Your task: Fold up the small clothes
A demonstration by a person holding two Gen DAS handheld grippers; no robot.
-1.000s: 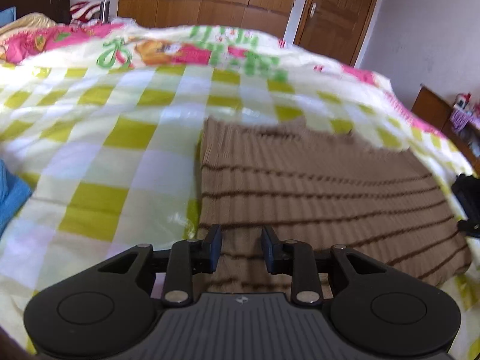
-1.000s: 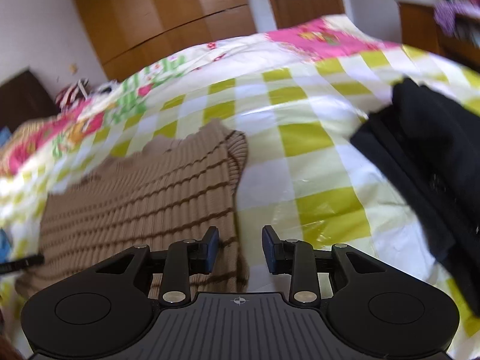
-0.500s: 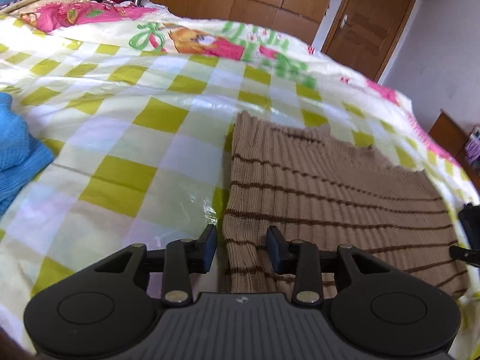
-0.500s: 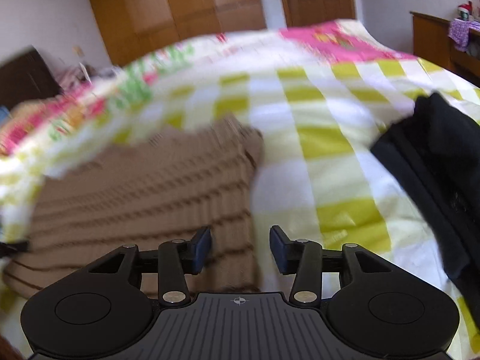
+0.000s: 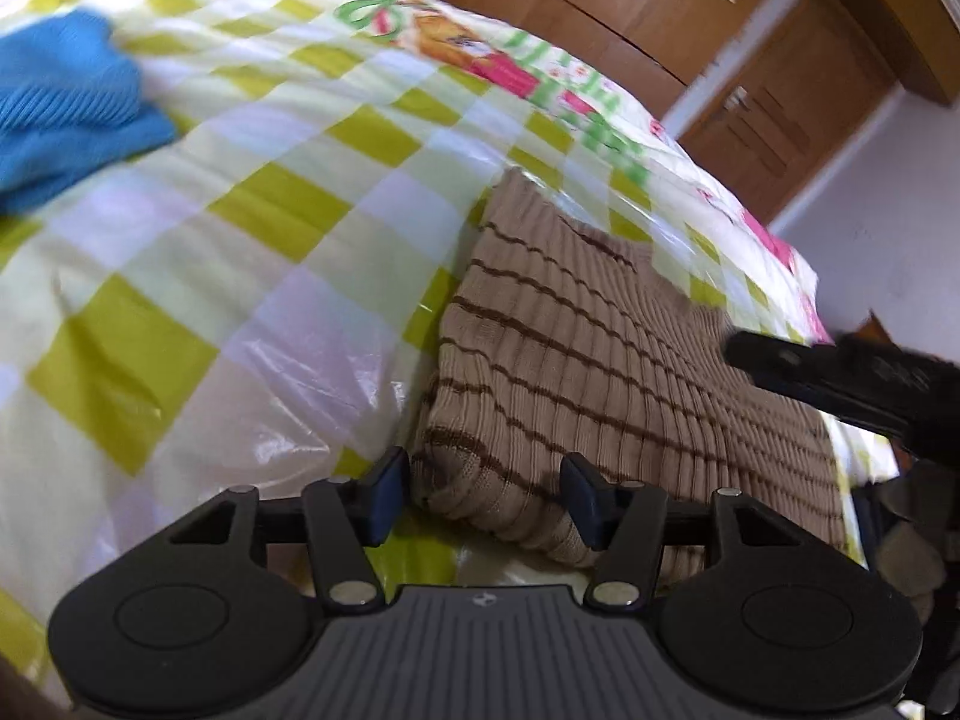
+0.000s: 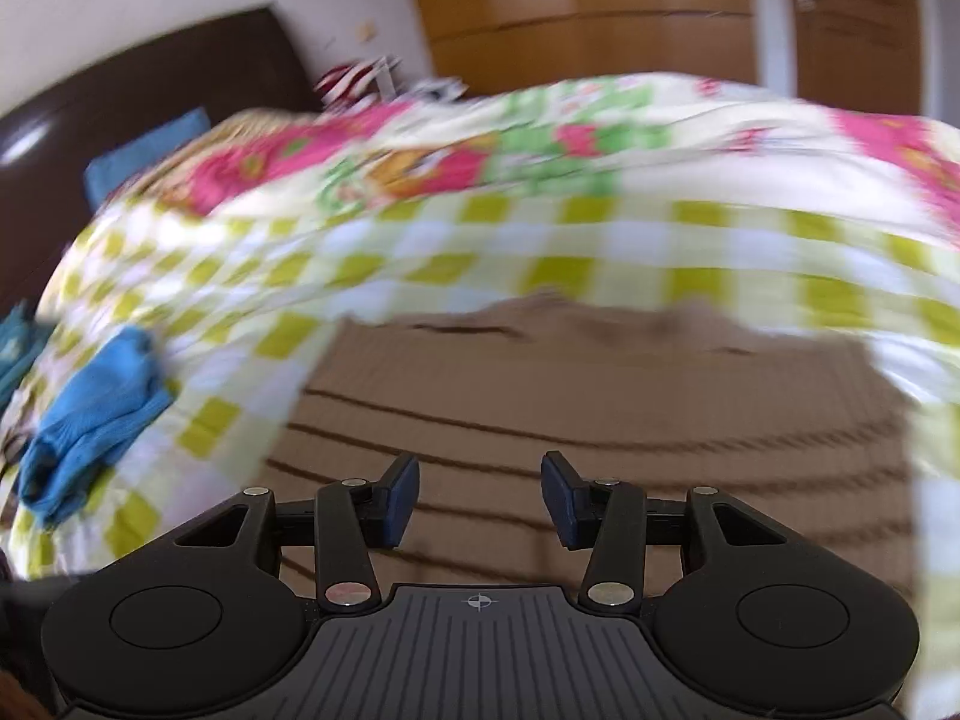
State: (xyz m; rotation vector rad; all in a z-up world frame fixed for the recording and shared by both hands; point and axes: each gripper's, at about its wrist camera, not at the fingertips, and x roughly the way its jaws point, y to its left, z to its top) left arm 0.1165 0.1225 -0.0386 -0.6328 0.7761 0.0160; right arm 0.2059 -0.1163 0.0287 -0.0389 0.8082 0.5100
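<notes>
In the left view alone, right tongs (image 5: pixel 735 351) cross the brown top (image 5: pixel 600 360).

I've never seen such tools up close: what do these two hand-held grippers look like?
Both look alike. The left gripper and right gripper are matte black plastic: a ribbed grey-black centre plate with a small crosshair mark, two rounded lobes with circular discs, silver pivot pins, and dark blue pads on the jaws. No cables show.

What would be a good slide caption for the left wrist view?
Open left gripper straddling a corner of the brown striped top on a checked bedspread.
</notes>
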